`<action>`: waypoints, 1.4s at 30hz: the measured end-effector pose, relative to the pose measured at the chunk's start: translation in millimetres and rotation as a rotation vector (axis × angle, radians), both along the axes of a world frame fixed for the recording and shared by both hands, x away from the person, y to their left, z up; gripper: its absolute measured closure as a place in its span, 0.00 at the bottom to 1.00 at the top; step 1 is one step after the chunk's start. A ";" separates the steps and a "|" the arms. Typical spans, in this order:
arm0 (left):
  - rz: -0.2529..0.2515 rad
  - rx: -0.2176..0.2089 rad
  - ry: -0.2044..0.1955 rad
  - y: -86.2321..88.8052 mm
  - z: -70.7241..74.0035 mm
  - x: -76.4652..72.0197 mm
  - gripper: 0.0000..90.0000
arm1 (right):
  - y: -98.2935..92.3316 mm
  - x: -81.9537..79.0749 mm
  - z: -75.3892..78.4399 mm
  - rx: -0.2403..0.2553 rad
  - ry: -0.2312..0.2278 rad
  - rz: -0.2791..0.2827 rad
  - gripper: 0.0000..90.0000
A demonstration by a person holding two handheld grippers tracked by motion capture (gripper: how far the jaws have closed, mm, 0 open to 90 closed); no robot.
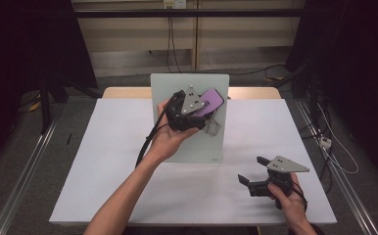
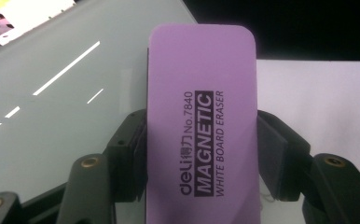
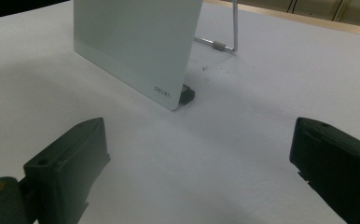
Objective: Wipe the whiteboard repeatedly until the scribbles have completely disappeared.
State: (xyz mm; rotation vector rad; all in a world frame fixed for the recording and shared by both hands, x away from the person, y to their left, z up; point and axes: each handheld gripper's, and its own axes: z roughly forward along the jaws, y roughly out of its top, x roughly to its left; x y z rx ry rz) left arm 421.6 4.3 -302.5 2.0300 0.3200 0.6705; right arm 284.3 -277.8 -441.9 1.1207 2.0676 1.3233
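Basically, left gripper [image 1: 200, 106] was clamped on the eraser [image 1: 210, 102], flat against the board's [image 1: 187, 142] upper right for wiping. Right gripper [image 1: 253, 170] sat idle, jaws apart, near the table's [image 1: 104, 161] front right corner.

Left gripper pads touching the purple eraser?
Touching. The left gripper view shows the left gripper with both pads pressed against the purple eraser's long edges.

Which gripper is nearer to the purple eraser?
Left. The left gripper is shut on the purple eraser at the whiteboard; the right gripper rests open on the table, apart.
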 end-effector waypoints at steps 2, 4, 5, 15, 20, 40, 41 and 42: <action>-0.008 -0.007 0.012 -0.6 -2.2 0.2 0.46 | 0.0 0.0 0.0 0.000 -0.001 -0.001 0.04; -0.014 -0.003 0.019 -1.2 -4.3 -0.1 0.46 | 0.1 -0.3 0.1 0.001 -0.001 0.001 0.04; -0.015 -0.001 0.019 -1.9 -5.4 -0.4 0.46 | 0.1 -0.4 0.2 -0.001 -0.002 0.000 0.04; -0.035 0.022 0.042 -5.5 -17.3 -4.1 0.46 | -0.4 -0.7 0.3 0.000 -0.003 0.001 0.04; -0.042 0.031 0.049 -7.7 -24.0 -6.4 0.46 | 0.0 -1.0 0.2 0.000 -0.001 0.001 0.04; -0.045 0.094 0.056 -16.8 -31.3 -11.9 0.45 | -0.2 -0.6 0.1 -0.002 -0.002 0.000 0.04; -0.038 0.078 0.055 -16.4 -29.1 -11.3 0.45 | -0.2 -0.6 0.1 -0.002 0.000 -0.001 0.04; -0.032 0.063 0.053 -16.1 -26.4 -10.2 0.45 | -0.2 -0.6 0.1 -0.002 0.000 -0.001 0.04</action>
